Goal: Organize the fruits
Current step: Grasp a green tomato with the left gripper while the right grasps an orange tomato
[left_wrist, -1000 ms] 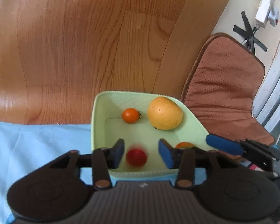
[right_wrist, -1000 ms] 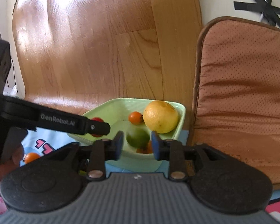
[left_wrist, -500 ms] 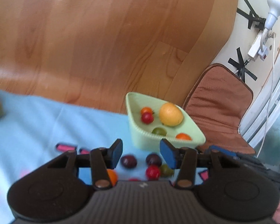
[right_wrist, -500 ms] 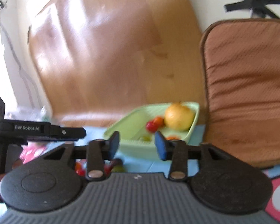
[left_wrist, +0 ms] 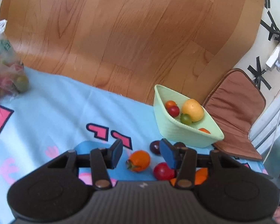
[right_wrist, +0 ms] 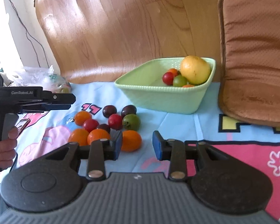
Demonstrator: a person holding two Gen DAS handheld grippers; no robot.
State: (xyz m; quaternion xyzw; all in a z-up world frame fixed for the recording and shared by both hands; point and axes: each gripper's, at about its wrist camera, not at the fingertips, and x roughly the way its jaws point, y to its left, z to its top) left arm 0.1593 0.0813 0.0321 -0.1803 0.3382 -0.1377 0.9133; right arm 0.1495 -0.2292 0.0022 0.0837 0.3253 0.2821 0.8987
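My right gripper (right_wrist: pixel 136 145) is partly open with nothing in it, and an orange tomato (right_wrist: pixel 131 140) lies just past its left finger. My left gripper (left_wrist: pixel 141 154) is partly open too and holds nothing; another orange tomato (left_wrist: pixel 139 160) sits on the blue cloth (left_wrist: pixel 56 115) between its fingers. Loose small fruits (right_wrist: pixel 113 120) lie in a bunch on the cloth. Farther back, the green basket (right_wrist: pixel 158 97) holds a big yellow fruit (right_wrist: pixel 195 69) and some small ones.
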